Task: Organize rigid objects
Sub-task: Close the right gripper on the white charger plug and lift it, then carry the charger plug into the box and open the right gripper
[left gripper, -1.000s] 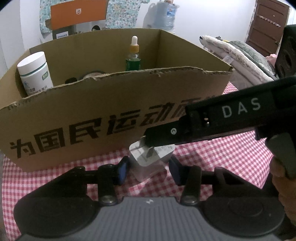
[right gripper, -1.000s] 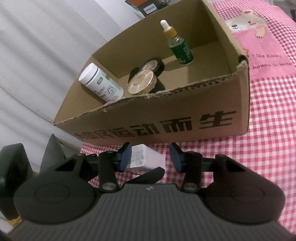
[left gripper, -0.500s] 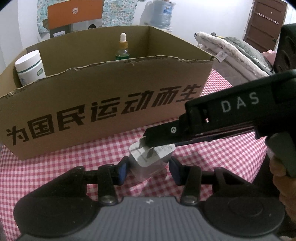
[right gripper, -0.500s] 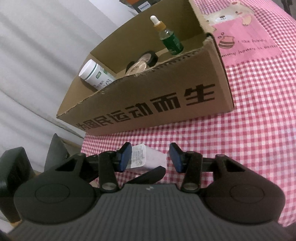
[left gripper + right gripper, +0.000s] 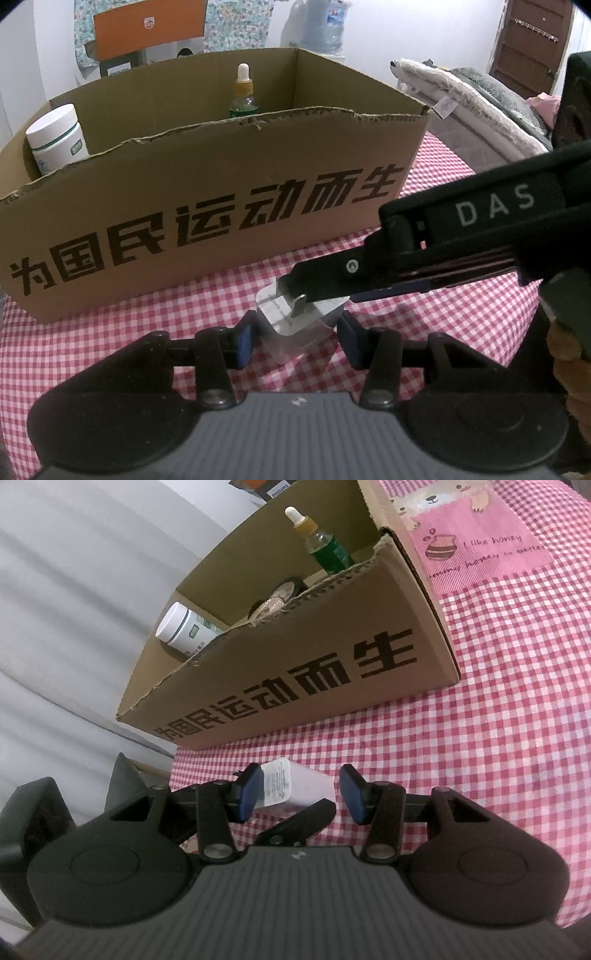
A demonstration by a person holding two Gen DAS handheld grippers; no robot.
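- My left hand-held gripper (image 5: 297, 341) is closed partway, with both blue pads against the sides of the charger (image 5: 291, 338). I judge that to be a firm pinch. The prongs face up and away from me, so the flat sides are there for the pads.
- My right hand-held gripper (image 5: 301, 794) comes in from the side with its jaws partly apart around the same charger. One pad (image 5: 249, 794) lies against the label face and the other stands just clear, so it grips nothing yet.
- From the left camera, a right finger crosses over the prongs. This reads to me as a hand-over, or a two-handed steadying, just in front of the box (image 5: 221, 206).
- I cannot tell whether the charger rests on the checked cloth (image 5: 461, 314) or hangs just above it.
- The open-topped box sits near, beyond both grippers. It already holds an upright dropper bottle (image 5: 242, 92), a white jar (image 5: 55, 136) and round tins (image 5: 280, 594).
- There is free floor between the bottle and the jar, which looks like the likely spot for the charger.
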